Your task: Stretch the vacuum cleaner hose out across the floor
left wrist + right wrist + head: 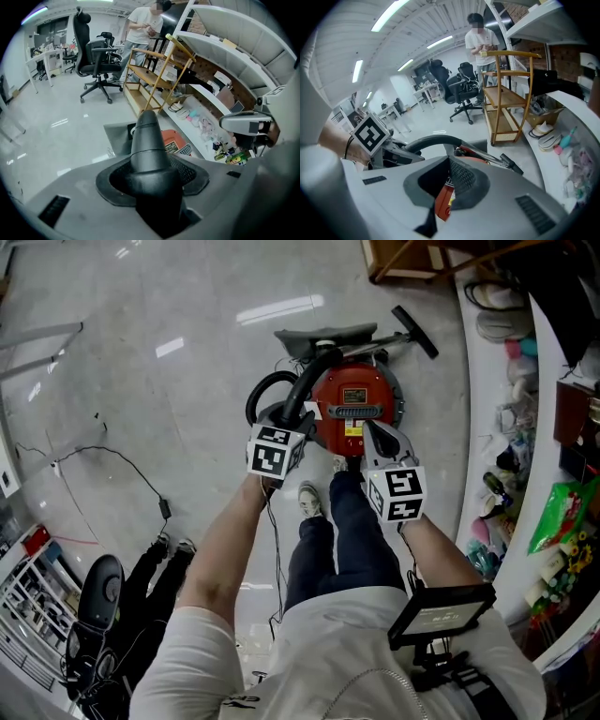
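**Hose end in the left claw, free floor to the left**

Holds the stiff black end of the hose (149,150) in the left gripper (284,420), both pads pressed against its sides, standing fairly wide only because of this thick piece. Shows the right gripper (371,430) closed to the tips and empty, just over the near edge of the red vacuum cleaner (354,407).

Follow the hose from the left claw. It goes upward in the head view, on a long axis pointing away from the person, then bends over toward the top of the canister. Note also a slack loop lying just left of the red body.

Judged as the very start of the stretch: gripped, but not yet drawn out. Probably calls for a pull with the left hand away from the canister, toward the bare floor (159,399) at the left of the view, not toward the crowded shelves (487,427) at the right.

Could use the right claw, the nearer one to the canister, for steadying the body against rolling along. Mind the wand (412,331) and grey floor nozzle (323,336) beyond the canister; joined to the hose or not, impossible to tell.
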